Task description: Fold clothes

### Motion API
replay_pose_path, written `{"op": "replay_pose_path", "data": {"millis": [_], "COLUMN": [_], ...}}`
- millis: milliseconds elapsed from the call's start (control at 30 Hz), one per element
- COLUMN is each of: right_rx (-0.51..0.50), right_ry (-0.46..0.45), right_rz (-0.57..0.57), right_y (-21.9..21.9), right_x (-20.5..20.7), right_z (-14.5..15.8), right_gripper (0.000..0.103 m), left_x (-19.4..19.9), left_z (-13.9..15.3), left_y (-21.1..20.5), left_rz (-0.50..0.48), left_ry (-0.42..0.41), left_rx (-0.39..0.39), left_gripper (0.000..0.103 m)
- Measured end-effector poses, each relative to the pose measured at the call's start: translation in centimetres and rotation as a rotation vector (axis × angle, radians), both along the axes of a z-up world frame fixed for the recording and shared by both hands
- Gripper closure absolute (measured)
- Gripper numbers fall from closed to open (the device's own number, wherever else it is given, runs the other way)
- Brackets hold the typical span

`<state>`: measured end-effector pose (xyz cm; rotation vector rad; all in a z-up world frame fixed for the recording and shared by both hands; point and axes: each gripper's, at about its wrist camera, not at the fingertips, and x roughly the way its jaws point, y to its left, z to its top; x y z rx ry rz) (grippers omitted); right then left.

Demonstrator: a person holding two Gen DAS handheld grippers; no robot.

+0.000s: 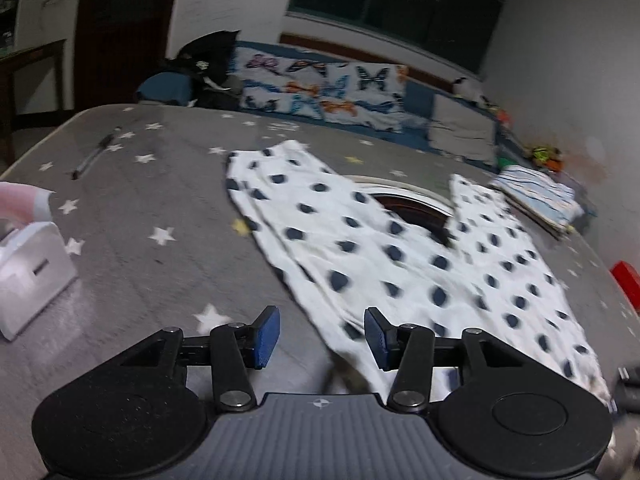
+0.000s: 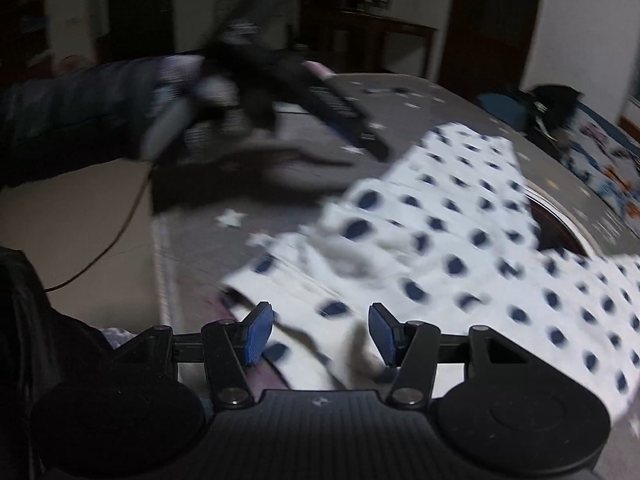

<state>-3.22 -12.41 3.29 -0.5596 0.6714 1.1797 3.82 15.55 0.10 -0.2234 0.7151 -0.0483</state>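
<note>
A white garment with dark blue dots [image 1: 400, 252] lies spread on a grey bedsheet with white stars [image 1: 152, 208]. It looks like small trousers, with two legs pointing away. My left gripper [image 1: 322, 338] is open just above the garment's near edge, its blue pads [image 1: 267, 336] apart with nothing between them. In the right wrist view the same dotted garment [image 2: 460, 248] lies ahead, rumpled at its near end. My right gripper [image 2: 320, 334] is open over that near edge. The other gripper and the person's sleeve [image 2: 80, 120] show blurred at upper left.
A stack of folded striped cloth [image 1: 536, 196] sits at the bed's far right. A butterfly-print pillow [image 1: 320, 88] and dark bundle [image 1: 208, 68] lie at the head. A white box [image 1: 32, 272] rests at left, a pen [image 1: 92, 156] beyond it, a red object [image 1: 626, 280] at right.
</note>
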Motion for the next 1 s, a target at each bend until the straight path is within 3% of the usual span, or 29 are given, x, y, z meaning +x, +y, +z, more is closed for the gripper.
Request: {"op": "replay_pose_path", "data": {"millis": [267,433,567,833,933,1000], "right_rx": [0.007,-0.019,-0.012,0.003,0.003,0.003], "right_ry": [0.063,0.071,0.091,0.129,0.138,0.138], "right_rz": [0.112,0.109,0.094,0.092,0.097,0.104], "right_y": [3.4,3.8,3.4,3.0,3.0,2.9], "right_x": [-1.5,-1.8,-1.2,-0.5,-0.3,-0.2], "right_z": [-1.4,-2.2,-2.2,-2.4,-2.5,-2.5], "right_gripper": [0.050,0.053,0.065,0.065,0.065,0.065], "left_x": [4.2,7.1,9.9,16.0,16.7,17.2], "left_z": [-0.3,-0.1,0.0,-1.2,-1.3,-1.4], "left_y": [1.9,3.1,3.4,3.9,3.9,3.8], "left_rz": [0.063,0.088,0.094,0.134,0.137,0.139], "left_ry": [0.029,0.020,0.011,0.018,0.000,-0.012], "left_rx": [0.061,0.057,0.092,0.149,0.186,0.210], "left_gripper": [0.052,0.052,0.051,0.050,0.054,0.066]}}
